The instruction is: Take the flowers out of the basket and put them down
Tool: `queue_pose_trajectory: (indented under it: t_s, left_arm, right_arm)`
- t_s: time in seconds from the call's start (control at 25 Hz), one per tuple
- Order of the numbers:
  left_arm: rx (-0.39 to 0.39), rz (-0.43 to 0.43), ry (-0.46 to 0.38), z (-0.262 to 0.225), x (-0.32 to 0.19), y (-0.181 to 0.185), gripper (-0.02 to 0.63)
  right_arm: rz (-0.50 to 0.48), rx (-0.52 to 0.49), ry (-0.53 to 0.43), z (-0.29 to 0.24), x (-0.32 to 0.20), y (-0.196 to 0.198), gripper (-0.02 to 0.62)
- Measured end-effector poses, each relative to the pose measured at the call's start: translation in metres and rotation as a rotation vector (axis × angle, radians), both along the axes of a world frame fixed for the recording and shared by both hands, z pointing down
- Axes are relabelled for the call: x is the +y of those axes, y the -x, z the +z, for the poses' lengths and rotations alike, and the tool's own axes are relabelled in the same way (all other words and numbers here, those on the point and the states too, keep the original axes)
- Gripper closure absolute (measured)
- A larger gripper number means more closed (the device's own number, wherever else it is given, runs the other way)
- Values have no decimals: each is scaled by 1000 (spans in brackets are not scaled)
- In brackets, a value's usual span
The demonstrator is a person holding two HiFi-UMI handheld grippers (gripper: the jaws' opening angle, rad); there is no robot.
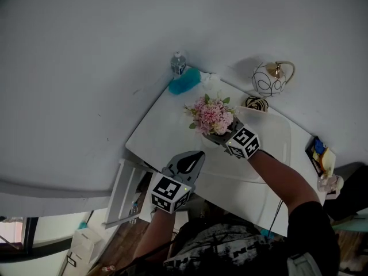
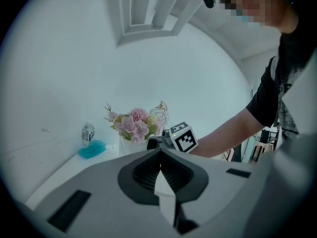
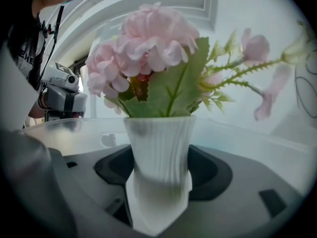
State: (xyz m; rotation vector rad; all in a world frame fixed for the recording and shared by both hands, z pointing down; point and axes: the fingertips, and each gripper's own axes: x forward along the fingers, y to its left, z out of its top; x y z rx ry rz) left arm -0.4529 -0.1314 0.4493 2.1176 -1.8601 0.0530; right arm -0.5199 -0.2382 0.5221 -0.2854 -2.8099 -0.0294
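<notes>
A bunch of pink flowers (image 1: 211, 115) with green leaves stands in a white ribbed vase (image 3: 159, 148) near the middle of the white table (image 1: 172, 125). My right gripper (image 1: 216, 135) is shut on the vase's lower part, which fills the gap between the jaws in the right gripper view. Whether the vase rests on the table or hangs just above it I cannot tell. My left gripper (image 1: 196, 156) is shut and empty at the table's near left edge, pointing toward the flowers (image 2: 132, 125). A round wire basket (image 1: 268, 79) with a gold handle stands behind them.
A water bottle (image 1: 178, 63) and a teal fluffy thing (image 1: 184, 81) sit at the table's far corner by the wall. A small striped object (image 1: 256, 103) lies near the wire basket. Coloured items (image 1: 319, 153) crowd the table's right end.
</notes>
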Motion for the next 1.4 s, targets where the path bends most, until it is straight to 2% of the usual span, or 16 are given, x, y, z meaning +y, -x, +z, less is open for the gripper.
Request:
queue_pose_trajectory:
  t_s: [0.56, 1.2, 1.4]
  left_arm:
    - [-46, 32, -45, -27, 0, -28, 594]
    - [-76, 121, -77, -49, -29, -90, 594]
    - [-84, 163, -105, -54, -35, -109, 594]
  right_arm:
    - [79, -69, 35, -57, -13, -41, 273]
    - [146, -153, 24, -137, -19, -142, 273]
    - [160, -187, 16, -164, -13, -163, 273]
